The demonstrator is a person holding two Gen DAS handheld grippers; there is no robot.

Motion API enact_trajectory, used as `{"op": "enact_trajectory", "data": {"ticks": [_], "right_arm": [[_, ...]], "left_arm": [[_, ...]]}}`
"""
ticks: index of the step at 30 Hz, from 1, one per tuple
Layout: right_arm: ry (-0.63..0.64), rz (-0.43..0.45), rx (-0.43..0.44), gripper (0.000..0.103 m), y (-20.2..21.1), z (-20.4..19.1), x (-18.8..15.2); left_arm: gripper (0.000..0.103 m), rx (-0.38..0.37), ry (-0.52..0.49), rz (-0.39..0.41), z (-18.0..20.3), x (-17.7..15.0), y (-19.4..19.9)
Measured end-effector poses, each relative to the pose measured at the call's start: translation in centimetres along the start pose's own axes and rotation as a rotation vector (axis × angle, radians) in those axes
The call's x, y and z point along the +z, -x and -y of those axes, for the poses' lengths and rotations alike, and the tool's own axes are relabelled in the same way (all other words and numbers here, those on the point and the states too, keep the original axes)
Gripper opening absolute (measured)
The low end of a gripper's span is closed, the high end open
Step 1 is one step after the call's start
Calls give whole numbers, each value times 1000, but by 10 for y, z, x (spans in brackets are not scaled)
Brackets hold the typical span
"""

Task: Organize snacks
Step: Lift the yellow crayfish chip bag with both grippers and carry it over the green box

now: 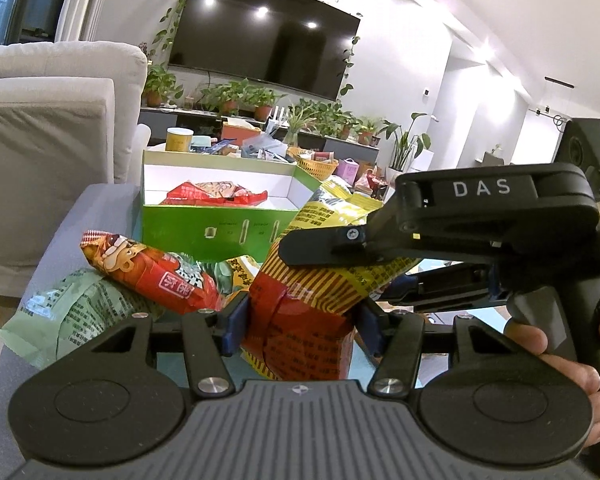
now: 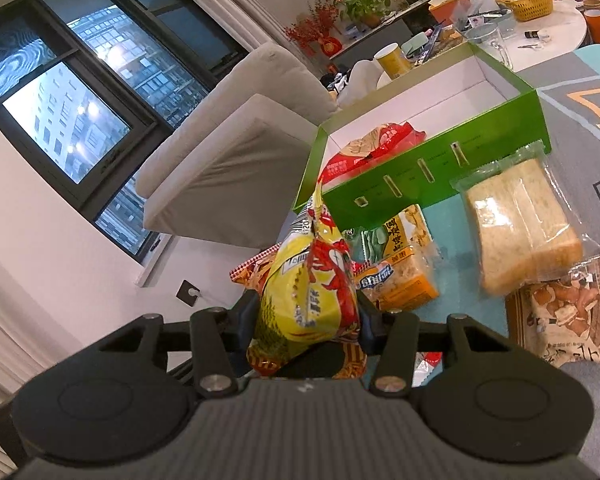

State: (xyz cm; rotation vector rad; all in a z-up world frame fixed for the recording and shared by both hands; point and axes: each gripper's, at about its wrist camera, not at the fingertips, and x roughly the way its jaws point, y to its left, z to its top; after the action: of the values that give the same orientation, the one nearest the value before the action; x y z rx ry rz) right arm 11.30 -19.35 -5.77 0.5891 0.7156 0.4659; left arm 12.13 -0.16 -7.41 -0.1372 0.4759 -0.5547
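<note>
A yellow and red snack bag (image 1: 308,300) is lifted above the table, and both grippers are shut on it. My left gripper (image 1: 302,324) squeezes its red lower end between the blue pads. My right gripper (image 1: 340,272) comes in from the right and clamps the striped upper part. In the right wrist view the same bag (image 2: 308,288) stands pinched in my right gripper (image 2: 308,320). Behind it is an open green box (image 1: 220,232) with white inner walls and a red bag (image 1: 216,194) inside.
An orange-red snack bag (image 1: 152,276) lies on a pale green bag (image 1: 80,312) at the left. Packed sliced bread (image 2: 524,228), an orange cracker pack (image 2: 404,276) and a nut bag (image 2: 568,320) lie in front of the box (image 2: 420,184). A grey armchair (image 1: 48,128) stands left.
</note>
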Motion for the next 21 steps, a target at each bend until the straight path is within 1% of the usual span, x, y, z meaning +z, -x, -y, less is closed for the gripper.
{"op": "enact_trajectory", "data": {"ticks": [4, 13, 21], "right_arm": [[-8, 8, 5, 54, 3, -1, 5], [-4, 42, 13, 54, 13, -13, 23], [-8, 39, 28, 54, 10, -20, 47]], "left_arm": [[52, -3, -16, 5, 2, 7, -1], [53, -16, -45, 27, 7, 36, -2], [53, -19, -36, 24, 5, 62, -9]]}}
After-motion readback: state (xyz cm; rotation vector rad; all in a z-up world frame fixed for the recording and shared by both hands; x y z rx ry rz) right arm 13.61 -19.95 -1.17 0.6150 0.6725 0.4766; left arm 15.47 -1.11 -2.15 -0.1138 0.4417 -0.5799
